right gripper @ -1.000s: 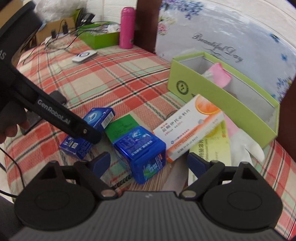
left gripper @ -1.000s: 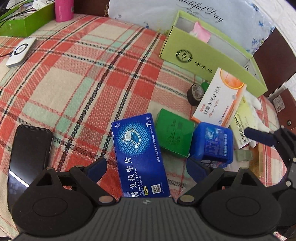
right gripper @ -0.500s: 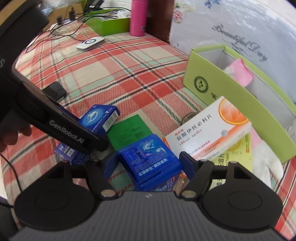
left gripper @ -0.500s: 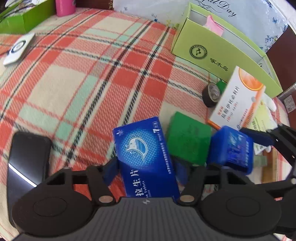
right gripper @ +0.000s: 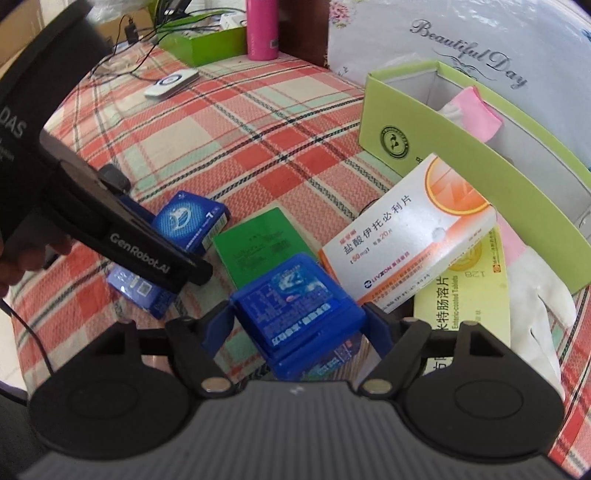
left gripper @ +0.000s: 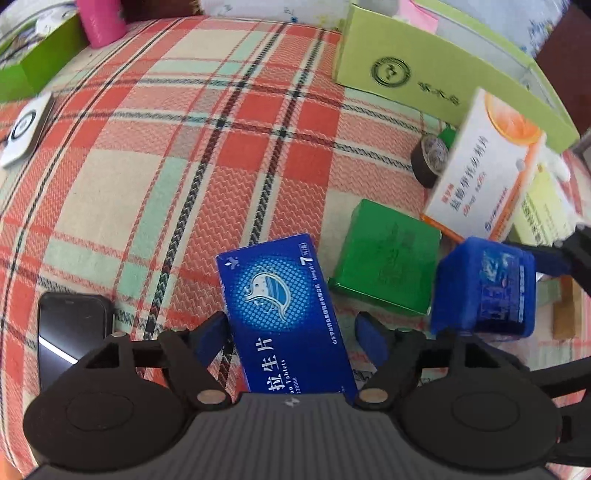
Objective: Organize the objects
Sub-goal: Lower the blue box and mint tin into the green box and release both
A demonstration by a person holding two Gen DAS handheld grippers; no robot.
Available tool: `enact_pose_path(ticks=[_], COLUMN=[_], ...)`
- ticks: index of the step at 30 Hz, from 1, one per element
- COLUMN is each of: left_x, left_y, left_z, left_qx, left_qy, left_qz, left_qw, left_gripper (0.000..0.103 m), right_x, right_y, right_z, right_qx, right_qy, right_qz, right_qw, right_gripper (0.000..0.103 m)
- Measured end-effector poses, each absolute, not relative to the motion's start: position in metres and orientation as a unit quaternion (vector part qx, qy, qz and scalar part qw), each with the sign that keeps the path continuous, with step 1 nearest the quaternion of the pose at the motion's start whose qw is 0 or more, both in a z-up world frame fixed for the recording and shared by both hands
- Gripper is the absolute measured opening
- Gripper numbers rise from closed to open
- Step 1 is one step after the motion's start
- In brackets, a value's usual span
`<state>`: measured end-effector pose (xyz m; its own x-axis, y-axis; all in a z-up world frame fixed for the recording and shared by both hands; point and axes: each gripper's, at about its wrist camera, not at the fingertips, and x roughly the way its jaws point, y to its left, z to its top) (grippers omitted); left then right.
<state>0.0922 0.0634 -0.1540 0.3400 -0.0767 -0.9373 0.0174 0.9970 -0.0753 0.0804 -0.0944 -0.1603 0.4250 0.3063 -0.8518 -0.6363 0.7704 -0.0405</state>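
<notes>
My left gripper (left gripper: 291, 334) is shut on a flat blue tablet box (left gripper: 280, 314) and holds it above the plaid cloth; it also shows in the right wrist view (right gripper: 184, 221). My right gripper (right gripper: 297, 323) is shut on a blue plastic case (right gripper: 295, 310), which also shows in the left wrist view (left gripper: 484, 291). A green box (left gripper: 388, 258), a white and orange medicine box (right gripper: 406, 236) and a yellow medicine box (right gripper: 465, 284) lie beside them. An open light-green carton (right gripper: 424, 140) stands behind.
A black phone (left gripper: 70, 332) lies at the left on the plaid cloth (left gripper: 184, 147). A black tape roll (left gripper: 430, 158) sits by the carton. A white device (right gripper: 171, 83), a pink bottle (right gripper: 262, 29) and a green tray (right gripper: 207, 44) are at the far side.
Both grippers have closed: the left one onto the blue tablet box, the right one onto the blue plastic case. Both boxes now sit higher and closer to the cameras.
</notes>
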Motion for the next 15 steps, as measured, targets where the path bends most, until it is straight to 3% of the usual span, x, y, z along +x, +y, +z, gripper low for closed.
enact_pose_path(ticks=[1,3,15], left_x=[0.092,0.092,0.094], left_y=[0.061,0.062,0.056], left_z=[-0.154,-0.151,-0.105], left_qx=[-0.013,-0.006,0.006], left_qy=[0.572,0.572,0.54], left_qz=[-0.026,-0.026,-0.005], left_qw=[0.82,0.82,0.842], left_gripper=[0.069,0.064,0.063], right_x=[0.078,0.076,0.079], right_y=[-0.092,-0.091,-0.126], right_z=[-0.162,-0.164,-0.137], right_qx=[-0.193,-0.197,-0.083], right_qy=[0.451,0.45,0.472], right_qz=[0.286,0.283,0.247], right_qw=[0.823,0.824,0.842], right_gripper=[0.073,0.073,0.072])
